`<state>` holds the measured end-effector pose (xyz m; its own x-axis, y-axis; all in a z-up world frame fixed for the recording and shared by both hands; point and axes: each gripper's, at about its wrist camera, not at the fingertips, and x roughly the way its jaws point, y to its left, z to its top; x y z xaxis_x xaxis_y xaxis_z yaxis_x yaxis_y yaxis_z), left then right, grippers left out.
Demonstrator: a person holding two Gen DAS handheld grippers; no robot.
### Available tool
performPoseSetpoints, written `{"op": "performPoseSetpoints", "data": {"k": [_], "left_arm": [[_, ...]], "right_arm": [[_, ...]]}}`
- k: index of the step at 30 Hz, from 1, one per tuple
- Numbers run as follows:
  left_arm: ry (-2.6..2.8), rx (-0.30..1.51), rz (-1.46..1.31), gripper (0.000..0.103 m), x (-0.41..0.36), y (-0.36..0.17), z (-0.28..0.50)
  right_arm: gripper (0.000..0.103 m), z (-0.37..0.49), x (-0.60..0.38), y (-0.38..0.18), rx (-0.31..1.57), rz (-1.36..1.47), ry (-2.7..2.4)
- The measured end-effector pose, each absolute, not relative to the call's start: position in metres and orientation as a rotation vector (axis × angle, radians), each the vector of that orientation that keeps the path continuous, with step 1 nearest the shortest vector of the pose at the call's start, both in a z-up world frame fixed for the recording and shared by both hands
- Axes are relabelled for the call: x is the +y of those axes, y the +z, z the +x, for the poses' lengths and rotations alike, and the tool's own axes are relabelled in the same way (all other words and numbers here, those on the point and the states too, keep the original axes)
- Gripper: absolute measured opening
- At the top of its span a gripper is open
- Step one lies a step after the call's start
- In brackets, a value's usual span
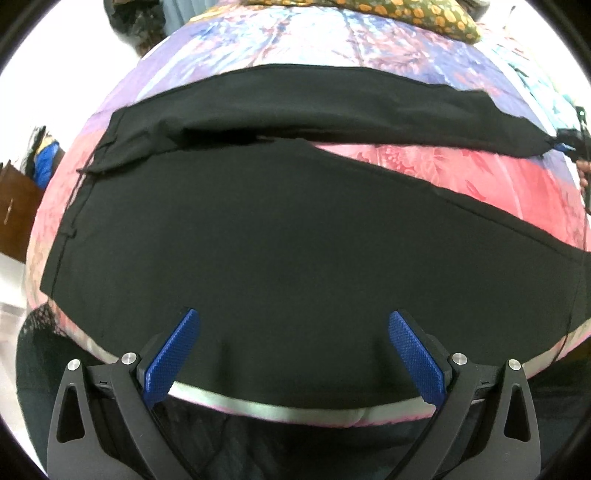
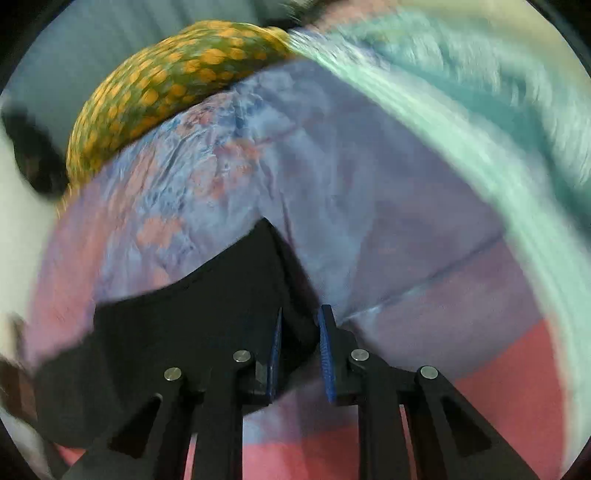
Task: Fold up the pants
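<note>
Black pants (image 1: pixel 258 236) lie spread on a pink and purple floral bedspread (image 1: pixel 461 173), waist at the left, one leg stretched across the far side and one running to the right. My left gripper (image 1: pixel 293 321) is open and empty, low over the near edge of the pants. My right gripper (image 2: pixel 300 314) is shut on the hem end of the far pant leg (image 2: pixel 221 295) and holds it just above the bedspread (image 2: pixel 406 240). The right gripper also shows small at the far right of the left wrist view (image 1: pixel 565 142), at the end of that leg.
A green pillow with orange spots (image 2: pixel 166 96) lies at the head of the bed and shows in the left wrist view (image 1: pixel 424 14). A teal blanket (image 2: pixel 498 110) lies to the right. The bed's near edge (image 1: pixel 295 410) is below my left gripper. Brown furniture (image 1: pixel 14 210) stands at the left.
</note>
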<state>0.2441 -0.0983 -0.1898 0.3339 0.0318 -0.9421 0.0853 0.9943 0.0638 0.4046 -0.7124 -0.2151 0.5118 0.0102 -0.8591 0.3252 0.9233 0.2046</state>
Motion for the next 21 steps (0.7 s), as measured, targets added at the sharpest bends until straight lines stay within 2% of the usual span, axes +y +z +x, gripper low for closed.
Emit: {"op": "performPoseSetpoints", "data": {"k": [4,7,11,16,18,21], "left_arm": [[-0.03,1.207,0.115,0.102,-0.093,-0.191,0.265],[-0.01,1.103,0.129,0.102,-0.088,-0.178,0.307],[0.103,0.977,0.147,0.102,-0.077,-0.18,0.384],[0.394,1.032,0.3,0.103,-0.046,-0.258,0.471],[0.446,0.98,0.239,0.103,-0.02,-0.265,0.478],[0.513,1.035,0.118,0.103,0.009,-0.266,0.485]], "right_arm": [[0.023,0.373,-0.732,-0.24,1.13,0.326,-0.325],[0.048,0.366,-0.722,-0.238,1.11,0.248,-0.384],[0.05,0.357,-0.671,-0.204,0.956,0.244,-0.268],[0.05,0.374,-0.557,-0.2,0.991,0.274,0.146],[0.051,0.38,-0.506,-0.207,1.007,0.245,0.258],[0.053,0.391,-0.449,-0.227,1.035,0.214,0.368]]}}
